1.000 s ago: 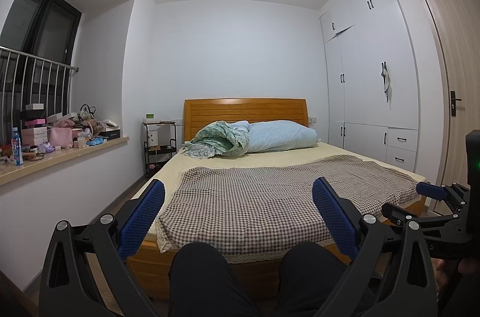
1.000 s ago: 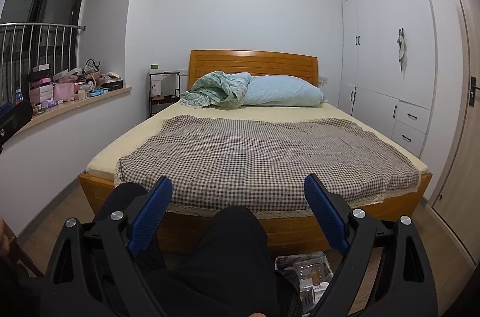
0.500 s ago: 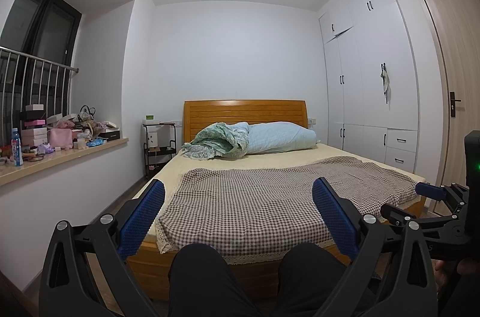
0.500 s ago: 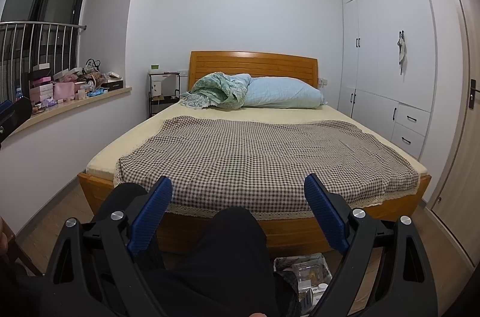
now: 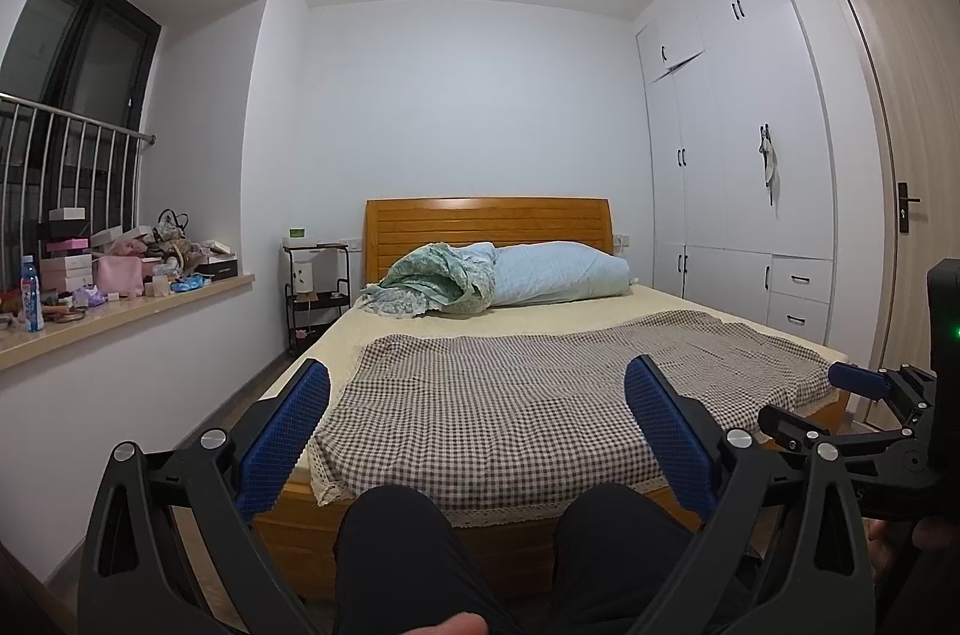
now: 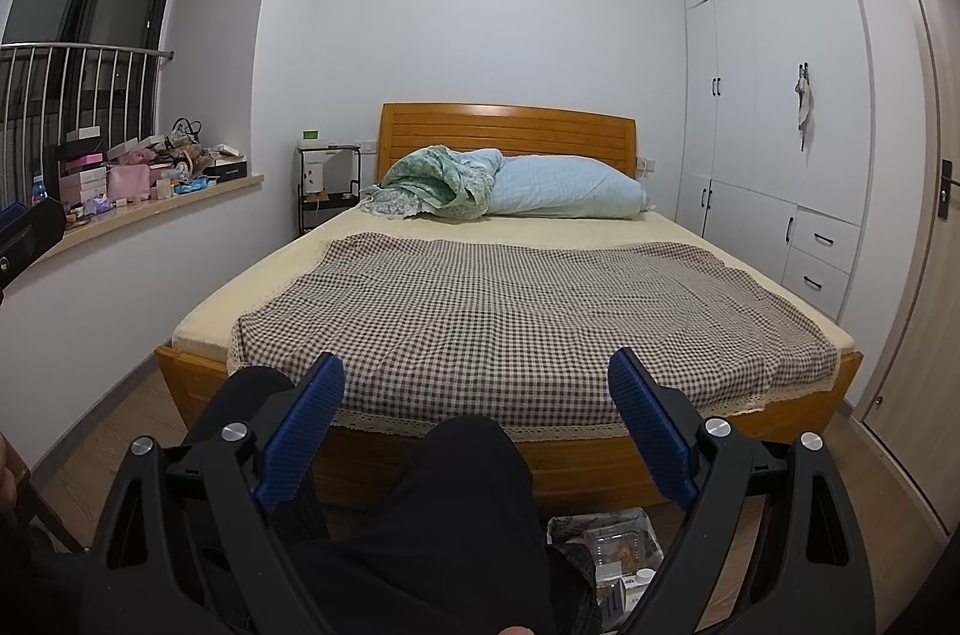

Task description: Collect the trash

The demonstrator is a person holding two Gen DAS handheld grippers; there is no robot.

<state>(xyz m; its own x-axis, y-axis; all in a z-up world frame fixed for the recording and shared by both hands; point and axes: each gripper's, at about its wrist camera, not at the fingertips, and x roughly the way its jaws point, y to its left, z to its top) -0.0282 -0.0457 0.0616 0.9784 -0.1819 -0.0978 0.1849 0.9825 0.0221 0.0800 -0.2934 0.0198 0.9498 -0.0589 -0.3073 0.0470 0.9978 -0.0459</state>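
Note:
A pile of trash (image 6: 618, 554), clear plastic packaging and small containers, lies on the floor in the right wrist view, just right of the person's dark-trousered knee (image 6: 462, 491). My right gripper (image 6: 477, 389) stands open above that knee, nothing between its blue pads. In the left wrist view my left gripper (image 5: 477, 392) is open too, held over both knees (image 5: 396, 533) and facing the bed. The right gripper (image 5: 864, 413) shows at that view's right edge. The trash is hidden from the left wrist view.
A wooden bed (image 6: 576, 461) with a checked cover (image 6: 510, 311) fills the middle. A cluttered window sill (image 5: 120, 299) runs along the left wall, with a bottle (image 5: 30, 293). White wardrobes (image 6: 780, 95) and a door (image 5: 900, 215) stand on the right. A black shelf (image 5: 315, 287) stands beside the headboard.
Both views have drifted very slightly; the bed sits a little lower in frame. Both grippers stay open and nothing was taken hold of.

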